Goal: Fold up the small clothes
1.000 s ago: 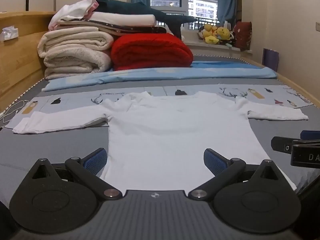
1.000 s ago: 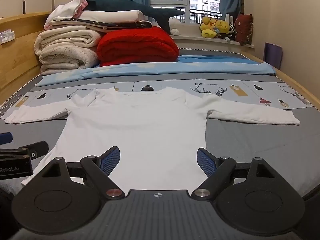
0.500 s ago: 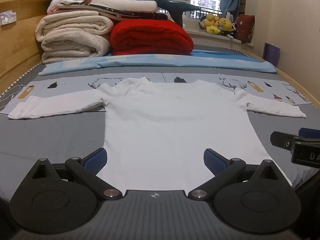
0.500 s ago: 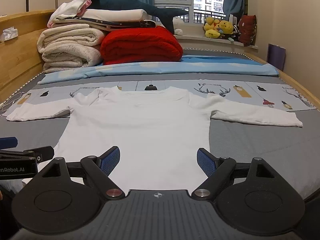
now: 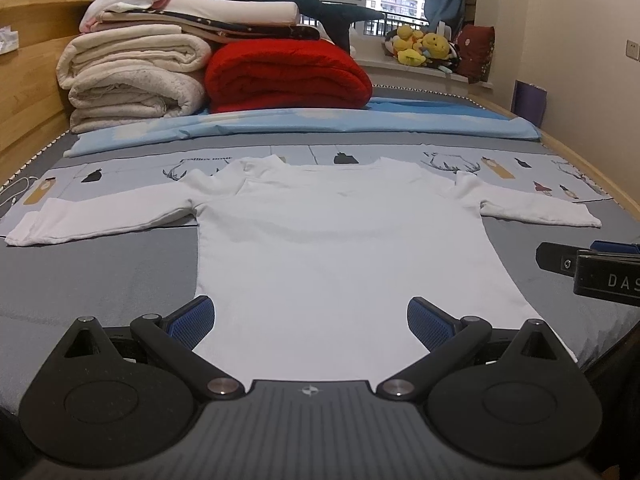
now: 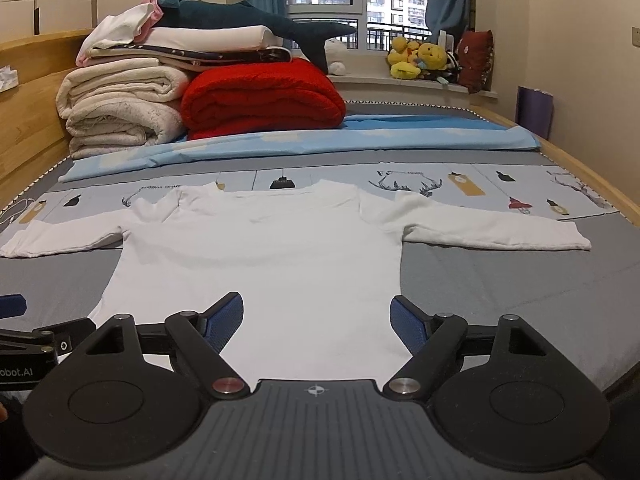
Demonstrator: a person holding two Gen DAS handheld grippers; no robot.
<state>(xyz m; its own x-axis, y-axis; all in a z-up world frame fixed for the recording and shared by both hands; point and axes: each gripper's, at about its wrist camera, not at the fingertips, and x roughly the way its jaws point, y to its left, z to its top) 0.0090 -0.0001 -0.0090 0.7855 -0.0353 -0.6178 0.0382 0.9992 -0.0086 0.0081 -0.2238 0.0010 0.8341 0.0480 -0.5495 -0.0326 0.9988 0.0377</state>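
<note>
A small white long-sleeved shirt (image 5: 340, 240) lies flat on the grey bed cover, collar away from me, both sleeves spread out to the sides; it also shows in the right wrist view (image 6: 280, 264). My left gripper (image 5: 311, 320) is open and empty, hovering over the shirt's hem on its left half. My right gripper (image 6: 317, 318) is open and empty over the hem on its right half. The right gripper's side shows at the right edge of the left wrist view (image 5: 592, 268). The left gripper's side shows at the left edge of the right wrist view (image 6: 32, 344).
Folded cream blankets (image 5: 132, 80) and a red blanket (image 5: 284, 76) are stacked at the far end, with a blue sheet (image 5: 304, 126) in front. A wooden bed frame (image 5: 24, 92) runs along the left. Plush toys (image 5: 424, 46) sit on the window sill.
Both grippers have tilted and risen slightly, so the shirt sits lower in each view. The shirt has not moved and both grippers stay open.
</note>
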